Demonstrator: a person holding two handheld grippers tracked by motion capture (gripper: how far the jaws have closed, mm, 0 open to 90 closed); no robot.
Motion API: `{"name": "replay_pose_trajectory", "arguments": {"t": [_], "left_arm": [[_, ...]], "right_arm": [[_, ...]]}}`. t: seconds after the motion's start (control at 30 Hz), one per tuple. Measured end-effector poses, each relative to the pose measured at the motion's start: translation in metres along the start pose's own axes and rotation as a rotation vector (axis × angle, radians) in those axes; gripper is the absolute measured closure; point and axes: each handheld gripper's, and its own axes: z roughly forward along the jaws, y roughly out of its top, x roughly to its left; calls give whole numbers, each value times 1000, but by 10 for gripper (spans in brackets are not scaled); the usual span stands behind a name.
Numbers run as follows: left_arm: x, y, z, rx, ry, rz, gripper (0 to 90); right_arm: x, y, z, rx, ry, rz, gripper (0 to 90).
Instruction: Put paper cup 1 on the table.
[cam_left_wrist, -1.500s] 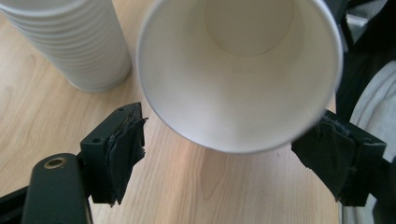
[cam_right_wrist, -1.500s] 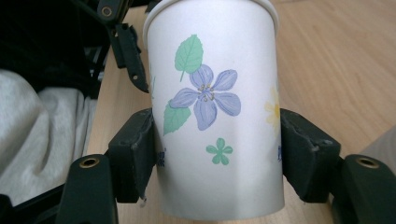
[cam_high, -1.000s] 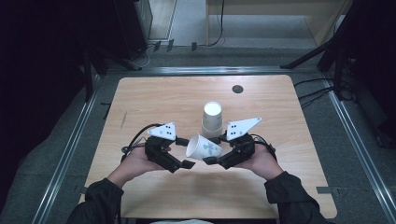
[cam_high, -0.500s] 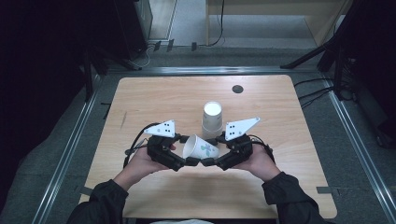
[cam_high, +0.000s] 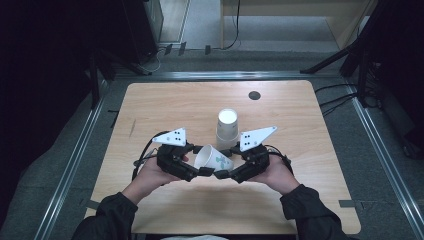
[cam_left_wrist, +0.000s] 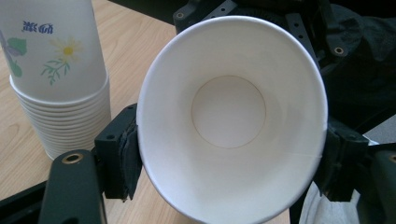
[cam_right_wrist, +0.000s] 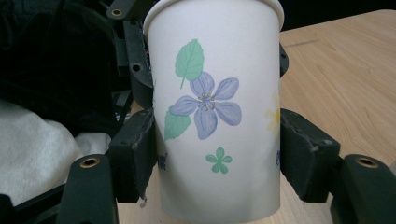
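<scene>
paper cup (cam_high: 212, 159) being gripped by right gripper (cam_high: 223, 174); left gripper (cam_high: 206, 171) closing on rim (cam_left_wrist: 154, 84), squeezing gently, keeping clear of stack (cam_high: 227, 129).

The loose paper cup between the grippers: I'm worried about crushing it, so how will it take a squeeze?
The paper cup looks thin-walled and empty, so probably light and easily dented. Its rim already reads slightly oval between the left gripper's pads. Lying on its side on the table, it would likely roll in a curve.

Support surface: light wooden table (cam_high: 165, 105) with rounded corners; an inverted stack of paper cups (cam_high: 227, 129) stands directly on it near centre; a small dark round disc (cam_high: 254, 95) sits toward the far edge.
</scene>
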Motion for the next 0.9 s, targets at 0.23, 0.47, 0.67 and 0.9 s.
{"name": "replay_pose_trajectory", "arguments": {"t": [0.23,0.47,0.67,0.9], "left_arm": [[0,-1,2,18,0,3,256],[0,-1,2,19,4,5,257],[2,-1,-3,18,15,7,257],[6,-1,-14,2,52,0,256]], "right_arm": [[-1,-2,2,22,3,15,331],[-1,-2,2,24,2,16,309],[-1,-4,5,48,-30,4,240],[-3,-10,11,125,-41,19,193]]}}
